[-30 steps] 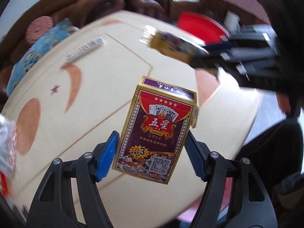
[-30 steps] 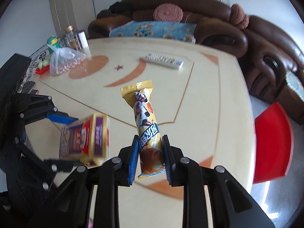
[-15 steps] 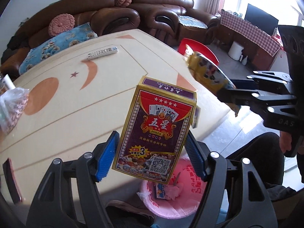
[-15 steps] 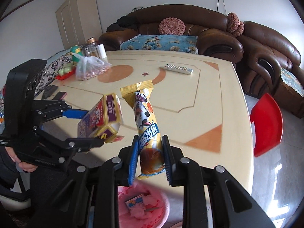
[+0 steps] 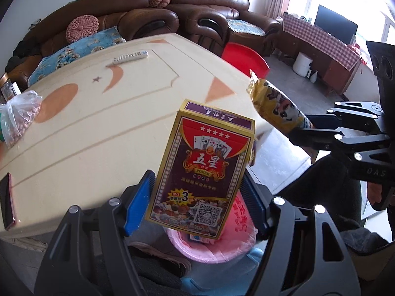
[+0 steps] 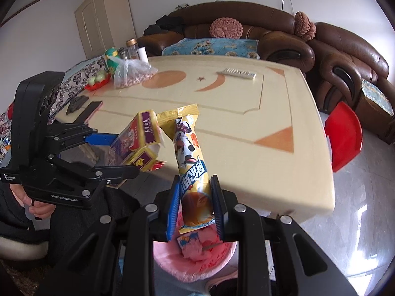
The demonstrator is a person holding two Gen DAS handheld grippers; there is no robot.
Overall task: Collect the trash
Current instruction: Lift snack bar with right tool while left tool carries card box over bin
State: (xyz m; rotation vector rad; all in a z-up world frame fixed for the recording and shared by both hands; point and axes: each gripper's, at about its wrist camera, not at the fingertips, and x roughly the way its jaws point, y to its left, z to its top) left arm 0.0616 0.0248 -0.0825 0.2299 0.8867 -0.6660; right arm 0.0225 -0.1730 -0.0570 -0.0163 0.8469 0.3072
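Note:
My left gripper [image 5: 197, 204] is shut on a red and gold playing-card box [image 5: 205, 167], held upright past the table's near edge. Below it sits a bin lined with a pink bag [image 5: 212, 249], with scraps inside. In the right wrist view, my right gripper [image 6: 196, 204] is shut on a yellow snack wrapper [image 6: 190, 153] that stands up between the blue pads. The pink-lined bin [image 6: 197, 259] lies right under it. The card box [image 6: 140, 140] and the left gripper [image 6: 108, 153] hang just left of the wrapper. The wrapper [image 5: 276, 106] and the right gripper [image 5: 311, 130] also show in the left wrist view.
The cream table [image 6: 246, 128] carries a remote [image 6: 238, 73], a plastic bag of snacks [image 6: 132, 74], jars, and phones [image 6: 90, 111] at its left edge. A red stool [image 6: 343, 133] stands to the right. Brown sofas [image 6: 246, 24] line the back wall. A person's hand [image 6: 37, 204] holds the left gripper.
Both grippers have drawn back from over the table to beyond its near edge, each still holding its item. The pink-lined bin has come into view beneath them.

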